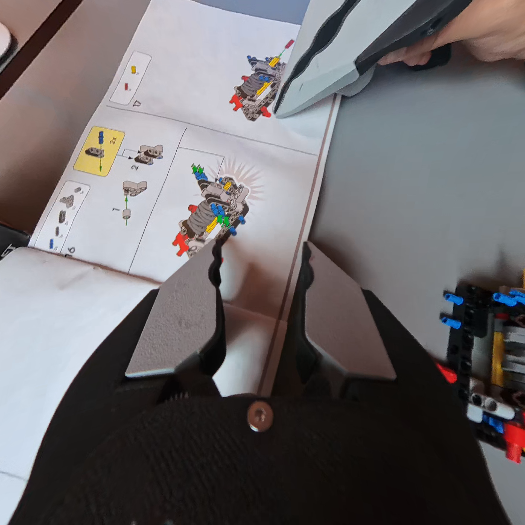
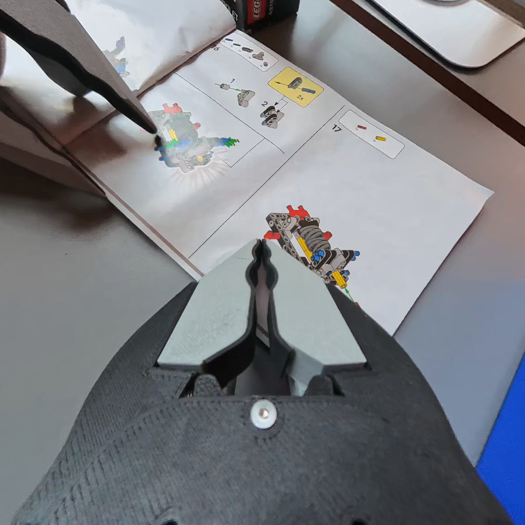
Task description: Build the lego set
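Left gripper angled down over the open instruction booklet, fingers spread, empty. Right gripper fingers pressed together, nothing between them, tips on the booklet's lower step drawing; hand grips its handle. Partly built lego assembly sits on the grey table, just right of the left gripper.

Half-built lego assembly (table, flat)

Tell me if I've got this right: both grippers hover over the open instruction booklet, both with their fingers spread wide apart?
Not quite. The left gripper is spread open, but the right gripper is closed, fingertips meeting with nothing between them, as the right wrist view shows. Both are over the open instruction booklet.
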{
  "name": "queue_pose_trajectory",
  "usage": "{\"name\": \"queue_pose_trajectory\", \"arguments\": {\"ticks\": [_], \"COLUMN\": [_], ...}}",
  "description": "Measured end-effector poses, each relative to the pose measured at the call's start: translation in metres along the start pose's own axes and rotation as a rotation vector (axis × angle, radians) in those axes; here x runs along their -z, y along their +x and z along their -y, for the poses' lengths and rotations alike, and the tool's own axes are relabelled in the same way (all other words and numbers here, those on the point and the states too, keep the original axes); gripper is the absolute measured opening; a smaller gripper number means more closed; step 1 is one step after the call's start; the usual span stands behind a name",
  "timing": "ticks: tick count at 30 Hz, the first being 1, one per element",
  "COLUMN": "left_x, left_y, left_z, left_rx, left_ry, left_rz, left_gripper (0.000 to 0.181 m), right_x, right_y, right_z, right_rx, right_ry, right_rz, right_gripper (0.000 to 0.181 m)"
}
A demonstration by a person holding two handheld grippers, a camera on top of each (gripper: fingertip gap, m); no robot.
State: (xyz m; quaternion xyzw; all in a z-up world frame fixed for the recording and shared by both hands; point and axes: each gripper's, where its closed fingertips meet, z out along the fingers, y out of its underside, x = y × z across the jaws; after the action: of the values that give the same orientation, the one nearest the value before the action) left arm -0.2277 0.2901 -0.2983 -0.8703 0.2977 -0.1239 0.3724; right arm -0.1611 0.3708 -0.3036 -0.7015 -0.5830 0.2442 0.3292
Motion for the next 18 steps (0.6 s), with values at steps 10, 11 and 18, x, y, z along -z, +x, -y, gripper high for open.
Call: {"name": "queue_pose_trajectory", "arguments": {"ticks": [10, 11, 18], "left_x": [-0.007, -0.007, -0.008], "left_y": [-0.002, -0.002, -0.002], "left_z": [0.006, 0.006, 0.005], "left_rx": [0.010, 0.004, -0.009], "left_ry": [0.046, 0.042, 0.036], "left_rz": [0.013, 0.018, 0.042], "left_gripper": [0.062, 0.063, 0.065], "right_x": [0.020, 0.017, 0.011], "right_y": [0.035, 0.031, 0.003], "right_z": [-0.015, -0.019, -0.011], "right_rx": [-0.115, -0.110, -0.063], "right_ry": [-0.040, -0.064, -0.040], "right_rz": [-0.121, -0.095, -0.006], "right_gripper": [0.091, 0.093, 0.058]}}
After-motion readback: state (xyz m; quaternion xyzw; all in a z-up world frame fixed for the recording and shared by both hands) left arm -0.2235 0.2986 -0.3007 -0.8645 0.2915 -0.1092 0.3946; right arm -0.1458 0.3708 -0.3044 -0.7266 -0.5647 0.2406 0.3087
